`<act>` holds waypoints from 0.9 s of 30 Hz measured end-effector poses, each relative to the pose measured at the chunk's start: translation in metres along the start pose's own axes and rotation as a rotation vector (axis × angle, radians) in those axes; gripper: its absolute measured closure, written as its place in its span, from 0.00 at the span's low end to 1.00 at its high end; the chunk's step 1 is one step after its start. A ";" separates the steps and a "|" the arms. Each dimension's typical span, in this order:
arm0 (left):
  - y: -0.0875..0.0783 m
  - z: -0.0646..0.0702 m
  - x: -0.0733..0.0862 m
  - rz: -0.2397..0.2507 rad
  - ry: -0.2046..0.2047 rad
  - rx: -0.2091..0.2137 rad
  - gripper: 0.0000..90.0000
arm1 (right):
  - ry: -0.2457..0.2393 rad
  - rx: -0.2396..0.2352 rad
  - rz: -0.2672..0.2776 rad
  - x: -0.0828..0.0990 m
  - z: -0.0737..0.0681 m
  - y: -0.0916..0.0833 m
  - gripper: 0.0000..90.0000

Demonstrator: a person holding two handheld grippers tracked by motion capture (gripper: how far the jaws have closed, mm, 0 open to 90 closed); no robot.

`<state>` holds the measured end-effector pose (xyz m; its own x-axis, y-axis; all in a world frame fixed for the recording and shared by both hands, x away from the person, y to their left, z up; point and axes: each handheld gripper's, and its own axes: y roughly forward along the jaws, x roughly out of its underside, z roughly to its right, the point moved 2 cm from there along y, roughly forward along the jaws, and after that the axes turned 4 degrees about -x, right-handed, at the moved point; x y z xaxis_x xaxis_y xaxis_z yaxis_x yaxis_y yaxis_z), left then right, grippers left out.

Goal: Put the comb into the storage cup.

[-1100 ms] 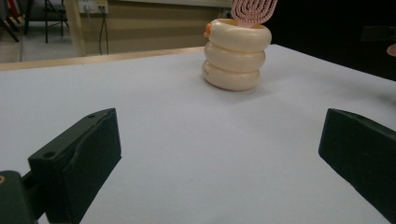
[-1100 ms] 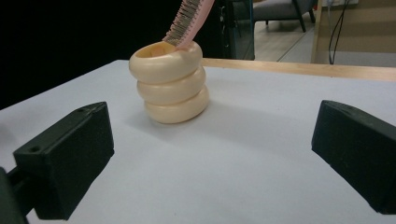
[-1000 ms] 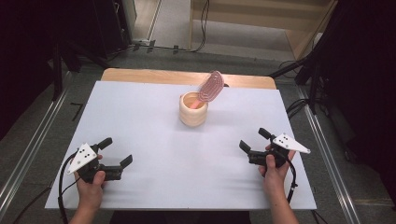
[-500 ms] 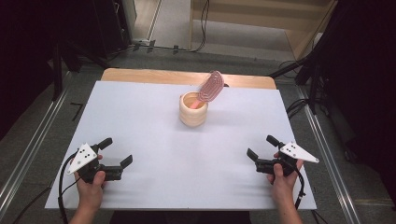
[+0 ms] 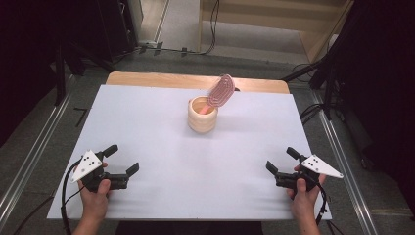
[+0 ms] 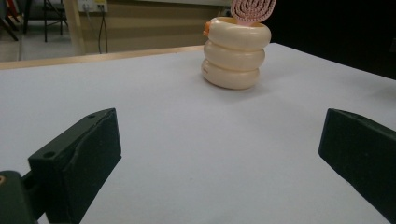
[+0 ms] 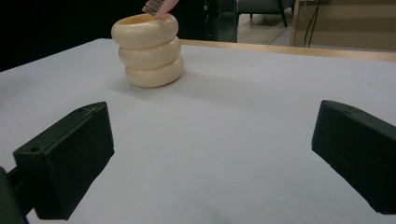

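Observation:
A cream ribbed cup [image 5: 202,114] stands upright at the far middle of the white table [image 5: 147,127]. A pink hairbrush [image 5: 220,91] sticks out of it, head up, leaning right. The same cup [image 6: 236,51] [image 7: 149,50] appears ahead in both gripper views, with the brush head [image 6: 252,8] above its rim. My left gripper [image 5: 122,159] rests low at the near left, open, nothing between its jaws. My right gripper [image 5: 282,159] sits at the near right, open and empty too. Both are far from the cup.
A wooden strip [image 5: 161,81] runs along the table's far edge. Metal rails [image 5: 29,156] flank the table on both sides, and cables [image 5: 313,112] lie on the floor at the right. Wide bare tabletop lies between the grippers and the cup.
My right gripper has drawn back toward the near edge and slightly right. The left gripper, cup and brush have stayed where they were.

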<state>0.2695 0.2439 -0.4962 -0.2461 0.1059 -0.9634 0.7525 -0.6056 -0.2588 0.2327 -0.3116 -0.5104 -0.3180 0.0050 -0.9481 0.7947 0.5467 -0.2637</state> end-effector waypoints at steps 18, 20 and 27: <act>0.000 -0.001 0.000 -0.006 -0.001 0.001 0.00 | -0.020 0.033 0.011 0.010 0.011 -0.027 0.00; 0.000 -0.001 0.000 -0.007 -0.004 0.002 0.00 | -0.019 0.033 0.013 0.010 0.012 -0.028 0.00; 0.001 -0.001 0.001 -0.012 -0.008 0.005 0.00 | -0.007 0.032 0.027 0.014 0.018 -0.030 0.00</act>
<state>0.2710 0.2445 -0.4972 -0.2596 0.1069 -0.9598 0.7466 -0.6081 -0.2697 0.2135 -0.3430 -0.5191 -0.2926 0.0136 -0.9561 0.8194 0.5191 -0.2434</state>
